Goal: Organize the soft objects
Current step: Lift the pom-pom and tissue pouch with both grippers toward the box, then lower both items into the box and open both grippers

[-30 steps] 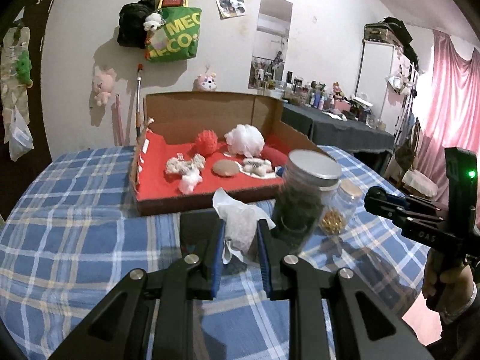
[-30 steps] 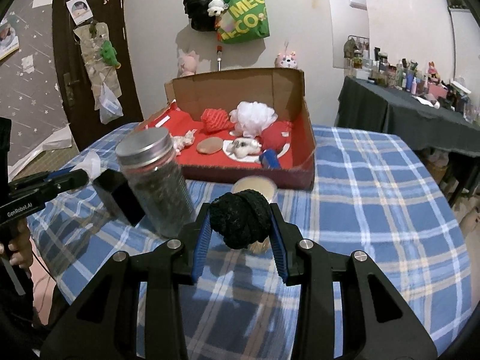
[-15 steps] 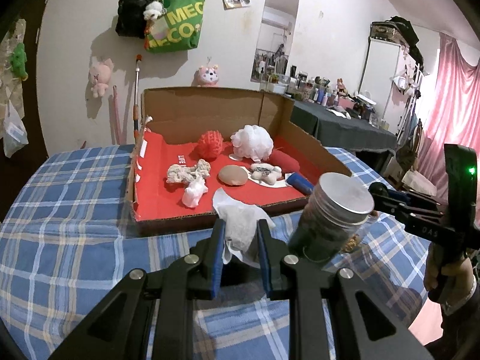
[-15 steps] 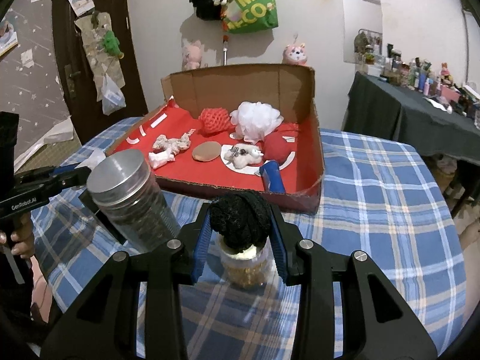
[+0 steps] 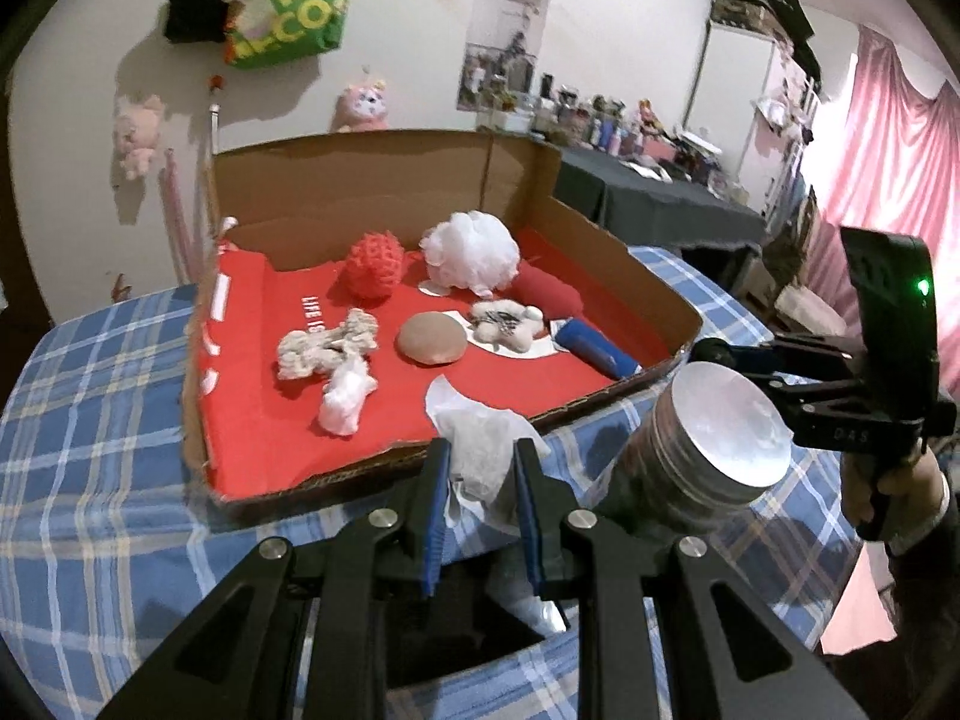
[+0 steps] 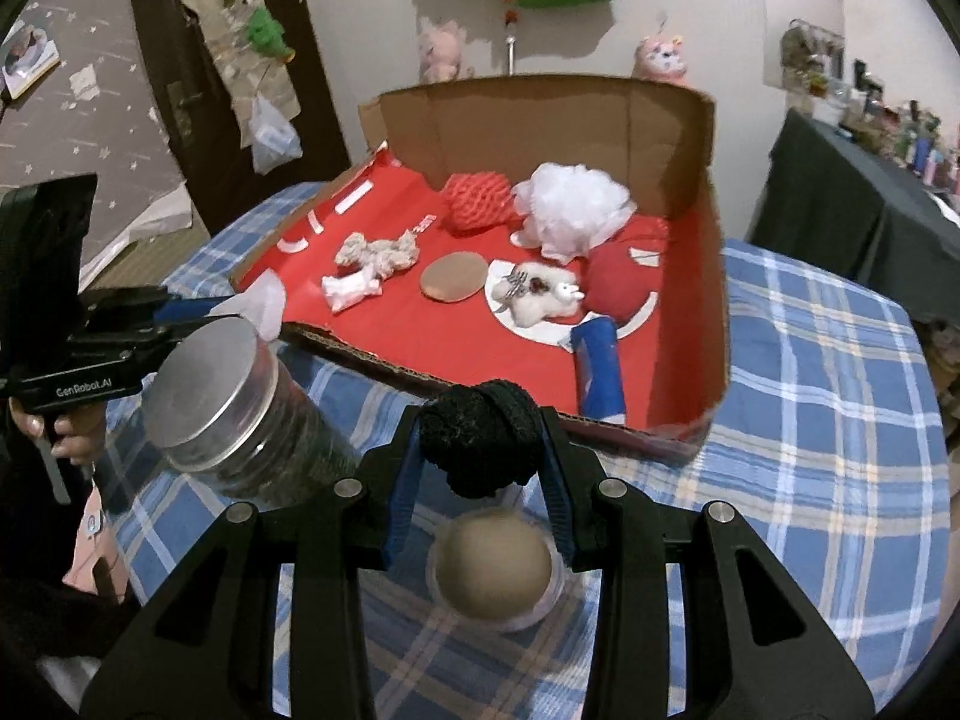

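Our jaws were clamped, the left gripper (image 5: 480, 501) on a white tissue wad (image 5: 480, 450) and the right gripper (image 6: 480, 480) on a black knotted ball (image 6: 480, 435), both hovering just short of the cardboard box (image 6: 714, 276) straight ahead, neither clearly nearer.

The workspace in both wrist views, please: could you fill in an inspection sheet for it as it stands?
Surface: table under a blue checked cloth.
Job's things: cardboard box with a red lining holds a white puff, red mesh ball, rope knot, tan pad, small plush toy, red cushion and blue roll.
Clutter: metal-lidded jar and a small tan-lidded jar stand before the box.
Grippers: left gripper shut on a white tissue; right gripper shut on a black fabric ball.
Cables: nothing seen.
Surroundings: green bag, pink curtain, dark door.
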The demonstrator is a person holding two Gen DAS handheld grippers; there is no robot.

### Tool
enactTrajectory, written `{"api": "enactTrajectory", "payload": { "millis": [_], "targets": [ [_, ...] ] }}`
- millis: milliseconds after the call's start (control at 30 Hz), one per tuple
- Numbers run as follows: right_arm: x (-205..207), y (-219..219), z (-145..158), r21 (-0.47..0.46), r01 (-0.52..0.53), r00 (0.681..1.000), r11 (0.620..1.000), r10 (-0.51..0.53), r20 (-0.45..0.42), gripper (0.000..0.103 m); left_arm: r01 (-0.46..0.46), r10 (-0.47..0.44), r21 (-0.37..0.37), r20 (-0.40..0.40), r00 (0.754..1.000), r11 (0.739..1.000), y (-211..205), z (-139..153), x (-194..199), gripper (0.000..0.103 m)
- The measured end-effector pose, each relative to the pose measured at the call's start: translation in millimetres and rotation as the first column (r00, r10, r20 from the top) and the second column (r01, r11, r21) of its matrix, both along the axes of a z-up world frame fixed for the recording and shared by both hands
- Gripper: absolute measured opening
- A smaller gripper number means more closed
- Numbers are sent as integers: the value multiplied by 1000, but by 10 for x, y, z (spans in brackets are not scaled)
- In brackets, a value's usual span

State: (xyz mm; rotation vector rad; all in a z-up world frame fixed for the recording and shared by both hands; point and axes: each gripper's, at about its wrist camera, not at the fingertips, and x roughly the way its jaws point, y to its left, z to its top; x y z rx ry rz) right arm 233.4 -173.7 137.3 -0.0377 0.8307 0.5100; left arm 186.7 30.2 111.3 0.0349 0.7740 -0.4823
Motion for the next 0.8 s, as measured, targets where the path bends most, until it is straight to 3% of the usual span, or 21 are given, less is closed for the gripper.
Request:
{"api": "enactTrajectory", "payload": {
  "millis": [333, 567, 800],
  "targets": [
    [436, 63, -66, 16, -93, 986, 996, 94, -139, 35, 105, -100, 32, -122, 987, 994, -172, -69, 415, 22],
    [793, 160, -127, 23, -138, 965, 990, 139, -222, 35, 148, -135, 66, -164, 977, 987, -307, -77, 686, 22],
    [1071, 355, -261, -34, -180, 946, 983, 164, -281, 35, 181, -154, 102, -233, 960, 978, -479, -187, 1023, 22]
  ]
}}
